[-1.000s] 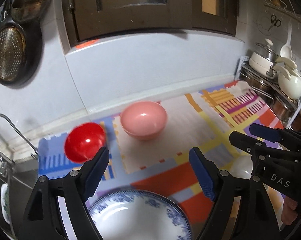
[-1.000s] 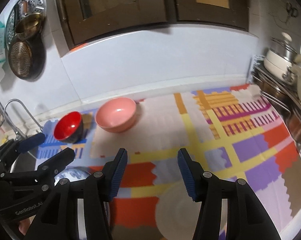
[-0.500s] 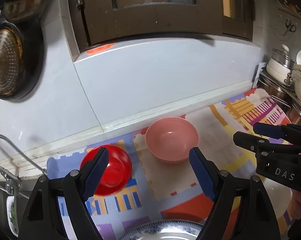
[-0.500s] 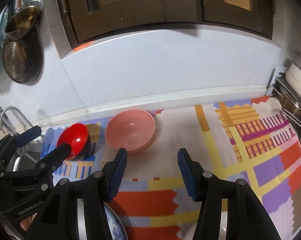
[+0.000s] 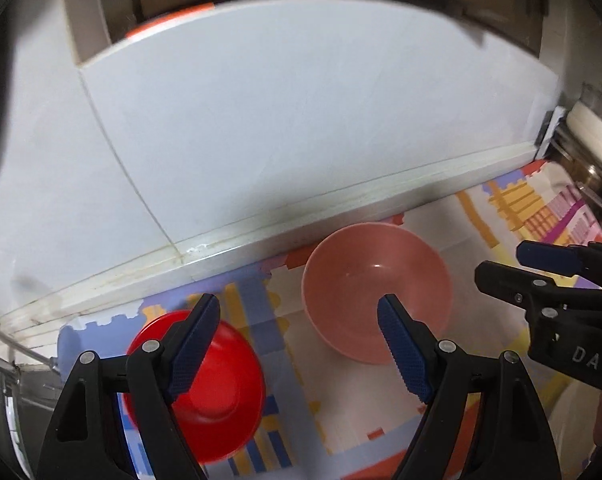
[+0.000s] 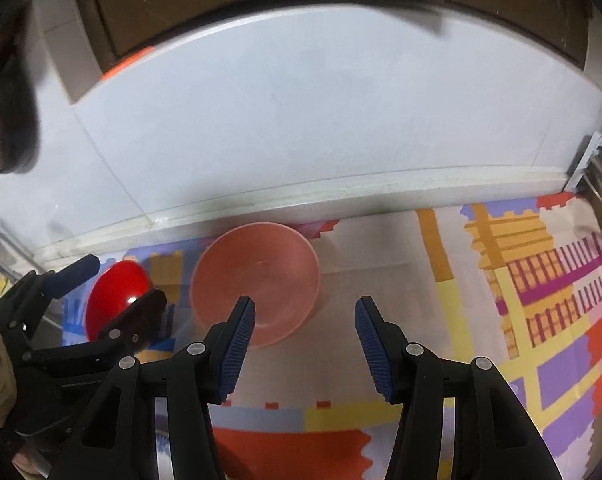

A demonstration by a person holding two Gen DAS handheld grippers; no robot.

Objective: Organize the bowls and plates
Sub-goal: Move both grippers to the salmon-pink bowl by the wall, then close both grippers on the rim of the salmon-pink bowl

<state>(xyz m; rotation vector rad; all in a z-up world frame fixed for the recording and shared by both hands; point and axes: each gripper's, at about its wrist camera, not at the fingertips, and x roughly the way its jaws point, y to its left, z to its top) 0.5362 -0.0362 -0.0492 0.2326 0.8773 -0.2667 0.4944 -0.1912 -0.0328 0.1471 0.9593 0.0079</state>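
Now reaching for bowls
My left gripper (image 5: 297,352), jaws spread and empty, is straddling red bowl (image 5: 221,392) lower left and pink bowl (image 5: 375,292) centre; right gripper (image 6: 305,344) is gaping too.

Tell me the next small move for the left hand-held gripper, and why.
Probably ease the left hand-held gripper forward and left onto the red bowl's rim. Its jaws are open and empty, the bowl lies under its left finger, and the pink bowl sits apart to the right.

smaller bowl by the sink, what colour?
Red bowl, glossy; clearest in the left wrist view.
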